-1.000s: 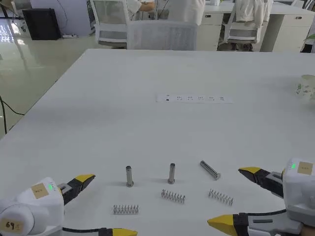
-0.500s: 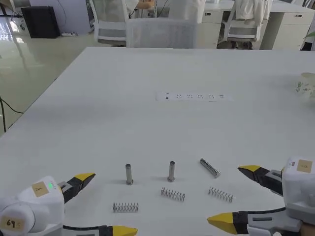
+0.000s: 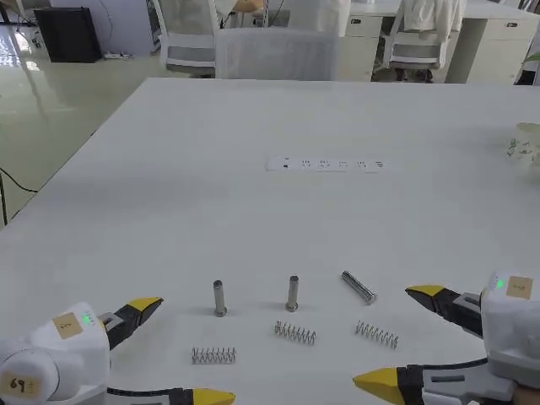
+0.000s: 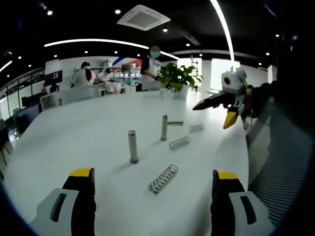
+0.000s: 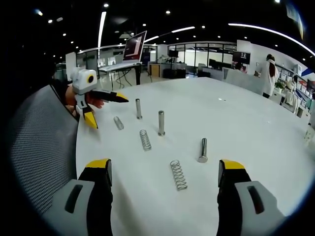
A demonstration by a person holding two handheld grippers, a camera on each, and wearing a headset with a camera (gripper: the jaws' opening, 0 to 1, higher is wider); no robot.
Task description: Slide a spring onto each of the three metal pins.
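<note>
The left gripper and right gripper gape wide, holding nothing. A spring lies between the left fingers and another spring between the right. Two upright pins and a flat pin sit just beyond. Best to pinch a spring near one end, leaving its bore free. The socket strip is well beyond the fingers, and nothing obstructs.

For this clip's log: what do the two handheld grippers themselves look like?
The left gripper and right gripper match: white moulded bodies and black jaws ending in yellow tips. Each carries a tan square sticker and a small green light on top. The left one also has 69 written in red on its body.
</note>
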